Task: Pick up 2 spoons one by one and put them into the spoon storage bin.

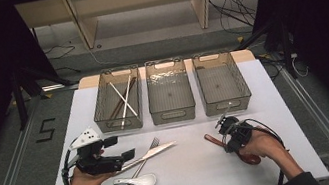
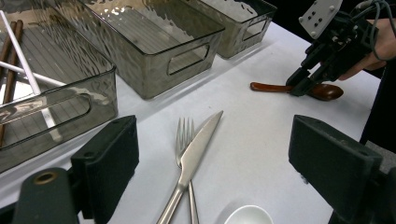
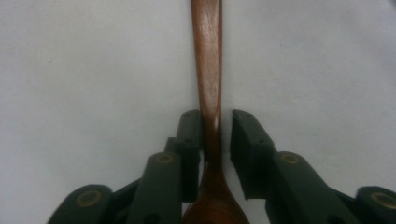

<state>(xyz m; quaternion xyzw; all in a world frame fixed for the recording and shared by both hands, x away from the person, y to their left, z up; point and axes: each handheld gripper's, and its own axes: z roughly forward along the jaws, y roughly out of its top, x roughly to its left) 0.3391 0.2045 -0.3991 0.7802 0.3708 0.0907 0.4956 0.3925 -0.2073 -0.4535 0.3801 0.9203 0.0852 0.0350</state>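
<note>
White surface (image 1: 195, 168) carries everything; three clear grey bins sit in a row along its far half. Left bin (image 1: 117, 100) holds white and brown chopsticks (image 1: 124, 98) lying crossed; middle bin (image 1: 169, 91) and right bin (image 1: 221, 83) hold no utensils.

Left gripper (image 1: 130, 155), in the person's left hand (image 1: 82, 183) at the near-left of the surface, is wide open w/ nothing between the jaws; in the left gripper view the two black pads stand well apart, w/ knife and fork lying on the surface between and beyond them. Right gripper (image 1: 222, 124), held by the right hand (image 1: 261, 146) at near-right, points down at the wooden spoon (image 1: 213, 140). In the right gripper view the spoon (image 3: 208, 70) runs straight up between the jaws: left pad is touching the handle's neck, right pad is just beside it w/ a thin gap showing, so not yet clamped. Spoon lies flat on the surface, bowl end toward the person, handle toward the centre.

Knife (image 1: 150, 154) lies across the fork (image 1: 144, 160) near the centre-left, both touching. White ceramic spoon (image 1: 139, 181) lies just in front of them, near the left hand.
</note>
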